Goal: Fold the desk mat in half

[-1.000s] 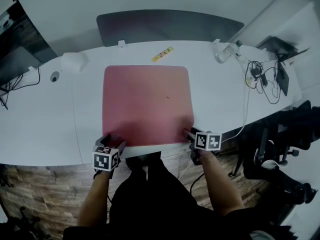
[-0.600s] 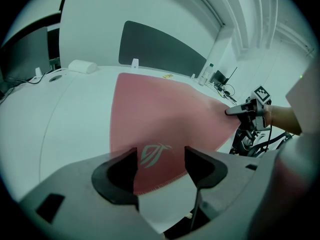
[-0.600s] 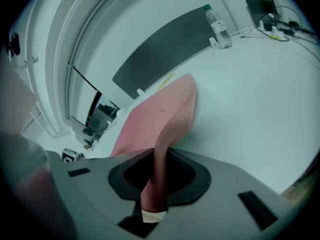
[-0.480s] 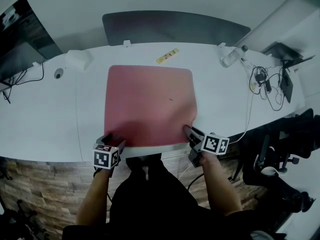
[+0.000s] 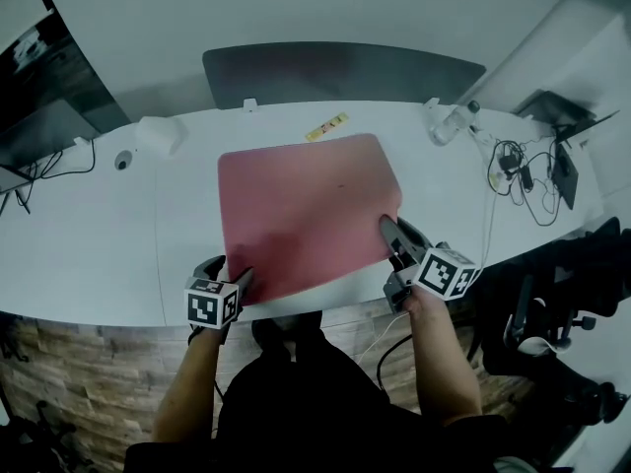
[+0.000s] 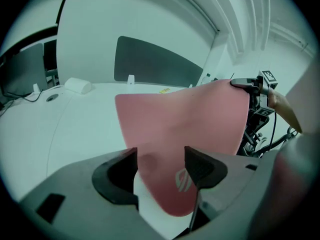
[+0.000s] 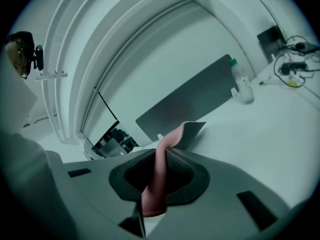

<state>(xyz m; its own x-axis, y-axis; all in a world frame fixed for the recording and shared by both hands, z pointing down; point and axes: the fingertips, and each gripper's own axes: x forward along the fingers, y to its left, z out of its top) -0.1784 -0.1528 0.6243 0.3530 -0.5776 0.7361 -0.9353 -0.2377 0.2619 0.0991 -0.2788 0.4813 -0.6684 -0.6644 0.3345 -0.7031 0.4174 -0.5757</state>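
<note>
The white surface (image 5: 99, 244) carries the red desk mat (image 5: 306, 210), lying mostly flat at its middle. The right claw (image 5: 392, 230) is closing on the mat's near right corner, which is pinched between its jaws and raised off the surface. The left claw (image 5: 229, 269) stands apart, with the near left corner between its jaws. A capped clear bottle (image 5: 452, 119) lies far right; I cannot tell its contents.

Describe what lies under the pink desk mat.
The white desk lies under the pink desk mat, showing all round it. The lifted near right corner shows the mat's dark underside. Anything beneath the flat middle is covered and cannot be seen.
</note>
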